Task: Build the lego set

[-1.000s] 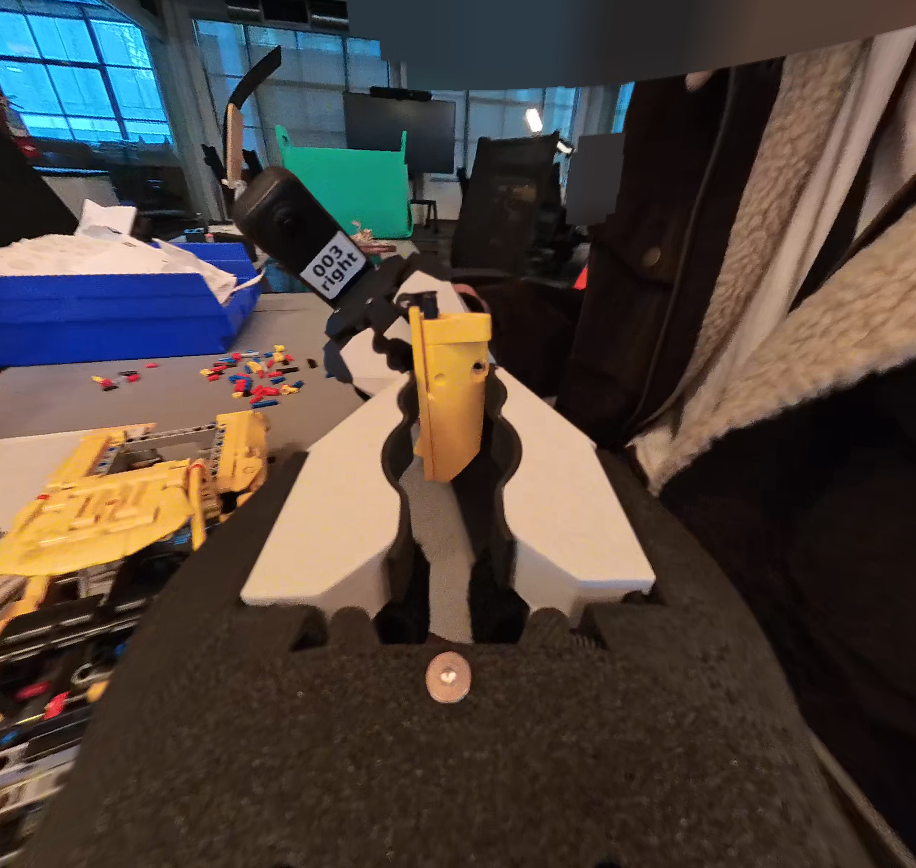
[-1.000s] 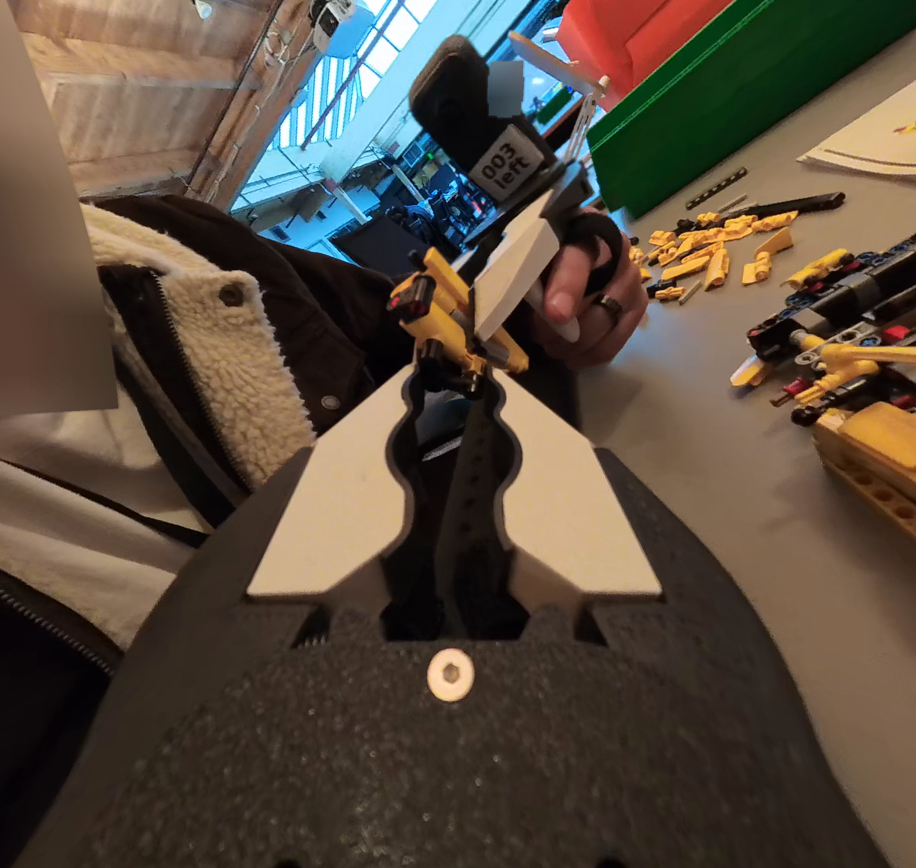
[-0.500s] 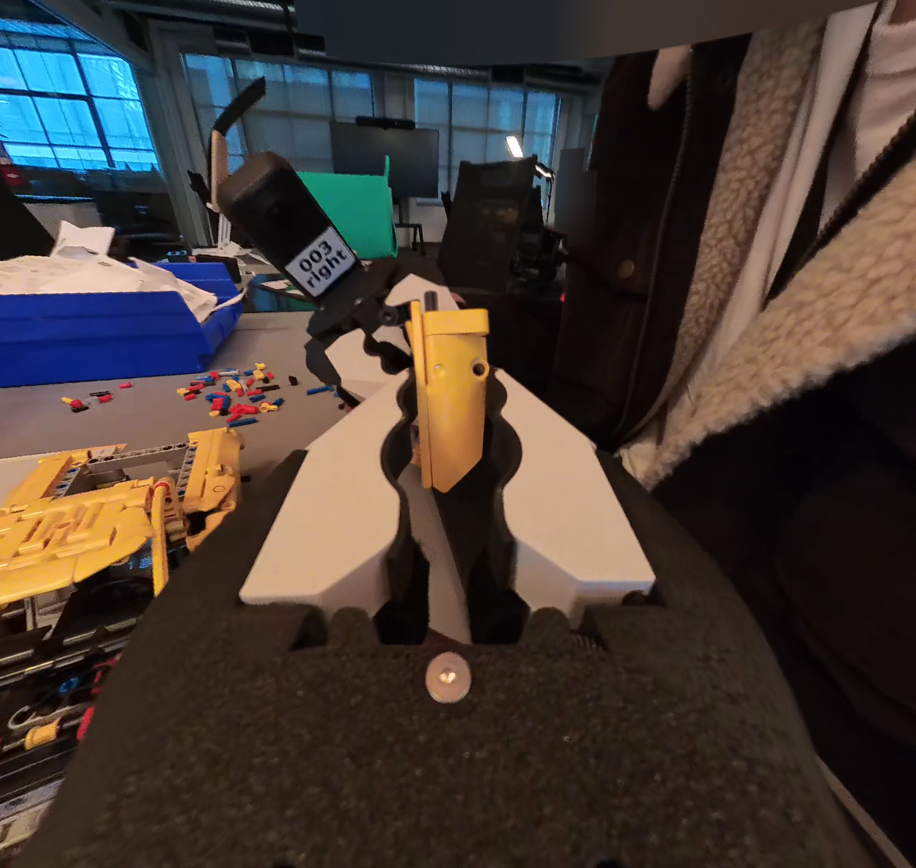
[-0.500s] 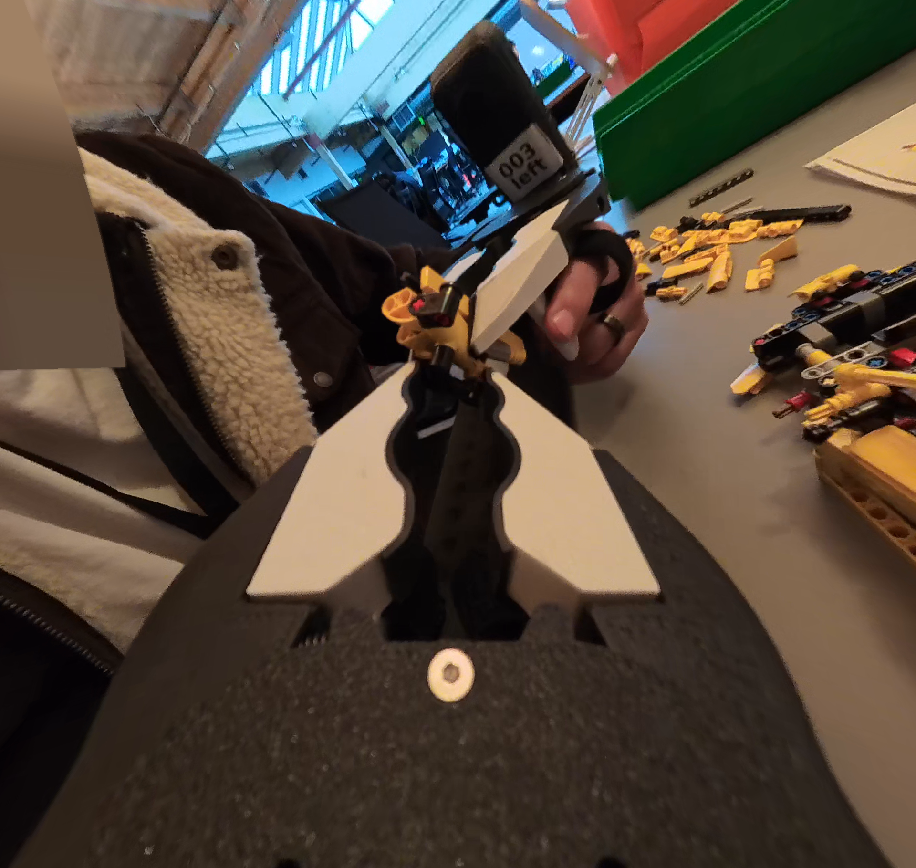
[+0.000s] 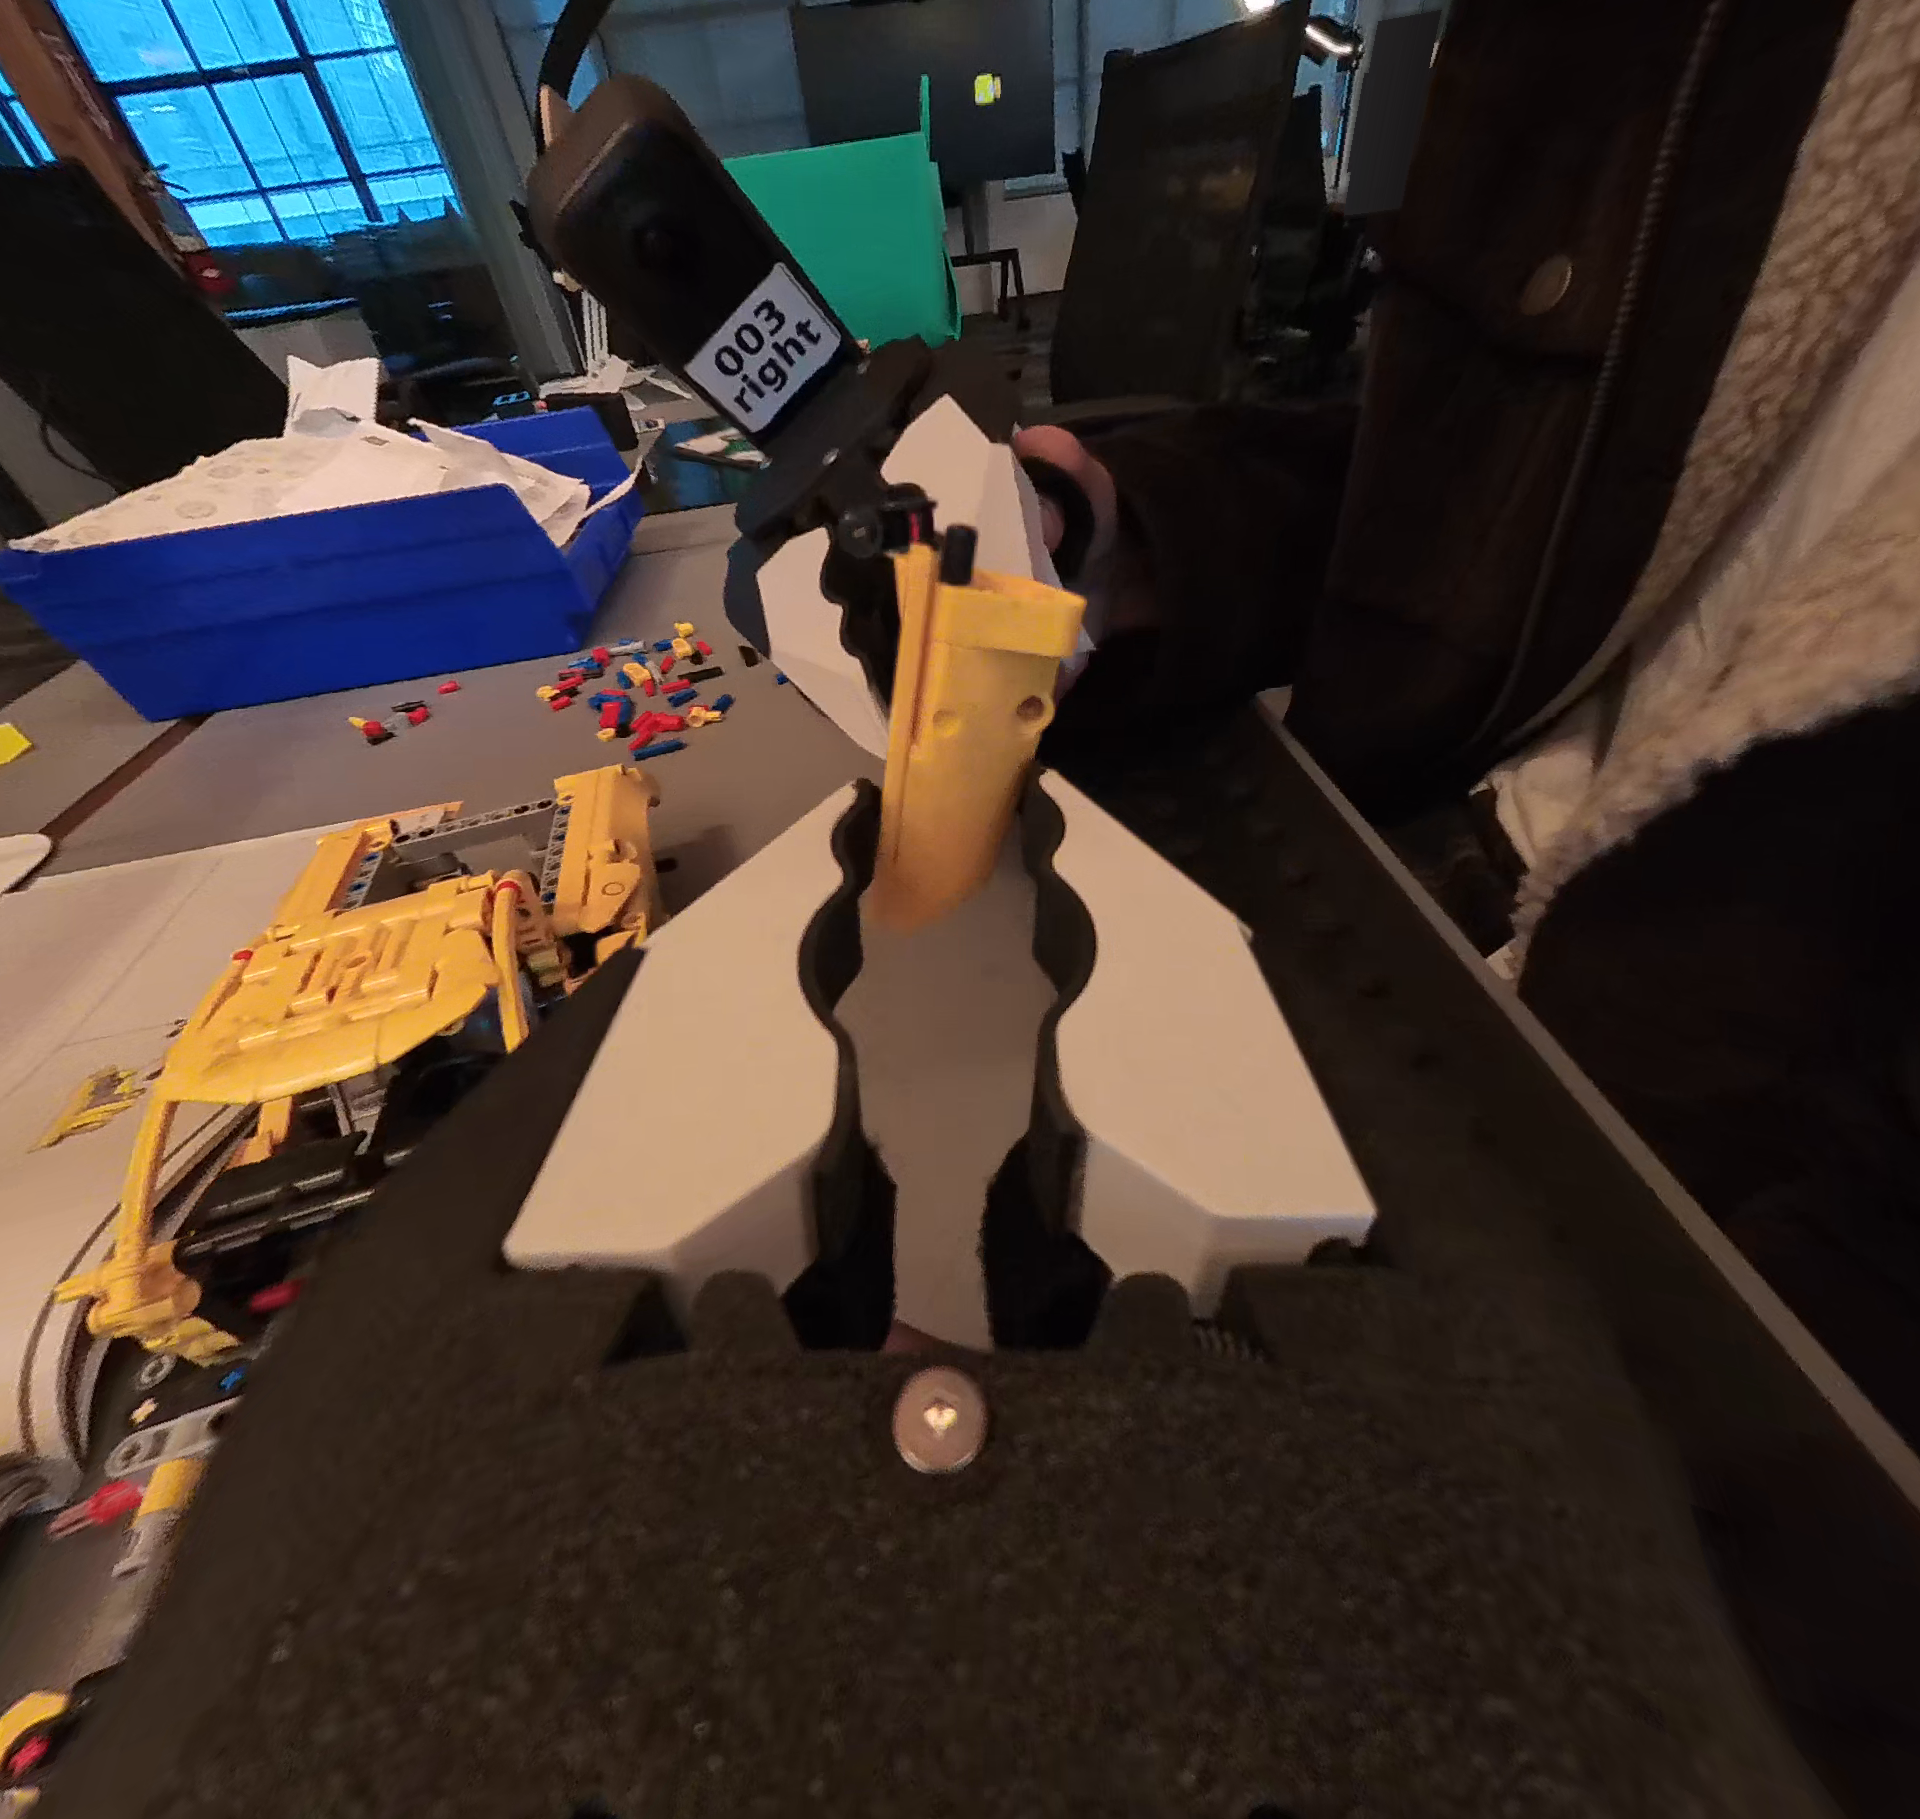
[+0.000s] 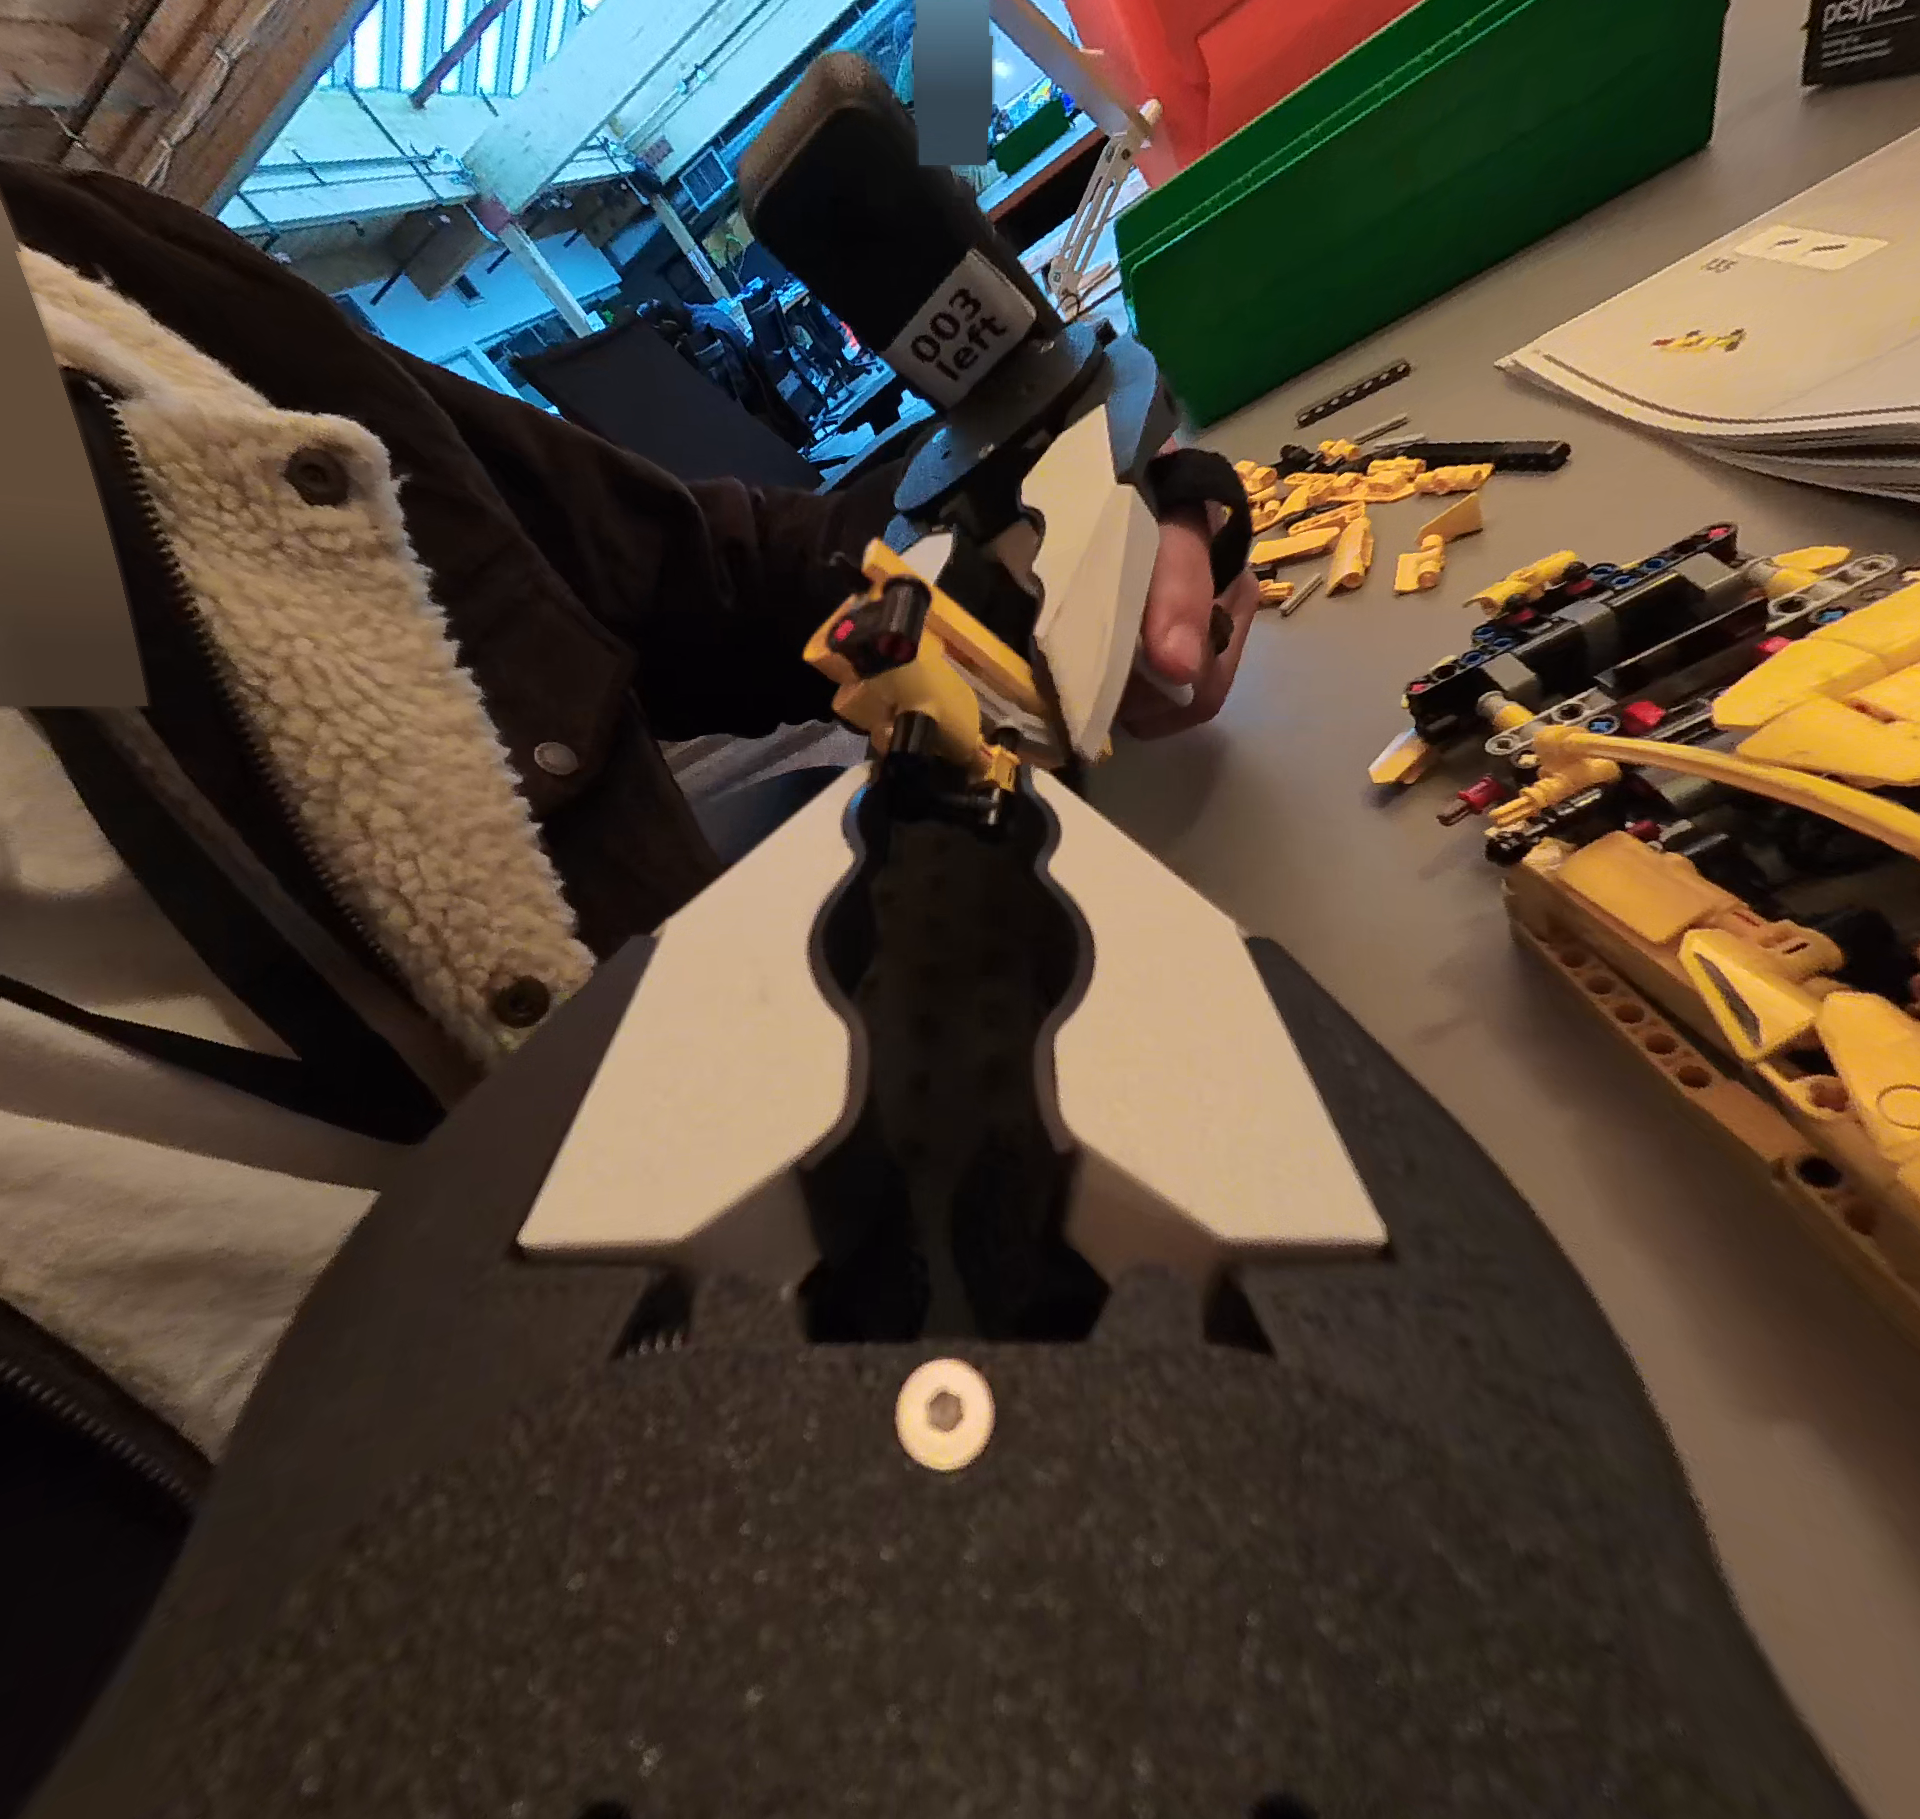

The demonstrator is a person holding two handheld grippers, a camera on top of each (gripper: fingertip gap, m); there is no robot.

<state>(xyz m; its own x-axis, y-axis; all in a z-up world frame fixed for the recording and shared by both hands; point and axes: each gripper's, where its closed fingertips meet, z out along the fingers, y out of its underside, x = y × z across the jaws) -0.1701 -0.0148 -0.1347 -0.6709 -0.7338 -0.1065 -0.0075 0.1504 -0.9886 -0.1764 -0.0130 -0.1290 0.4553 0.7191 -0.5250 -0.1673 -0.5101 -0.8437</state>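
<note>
The left tool [image 5: 945, 813] is clenched on a yellow lego sub-assembly [image 5: 966, 730], pinching its lower tapered end at the fingertips so the piece stands nearly upright above the worktop [image 5: 312, 782]. The right tool [image 6: 951, 782] meets the same sub-assembly [image 6: 914, 668] from the opposite side; its tips close on a small black pin part at the piece's end, though the blur there makes the exact contact hard to judge. Both tools are raised off the worktop in front of the person's fleece-lined jacket [image 6: 343, 689], tips nearly touching. A hand [image 6: 1184, 616] wraps the left tool's handle. On the worktop, the partly built yellow lego vehicle [image 5: 364, 969] lies beside the left tool. Farther back sit loose small bricks [image 5: 644, 689], a blue bin [image 5: 312, 574], yellow panel pieces [image 6: 1351, 522], a green bin [image 6: 1403, 169] and an instruction booklet [image 6: 1745, 356].
</note>
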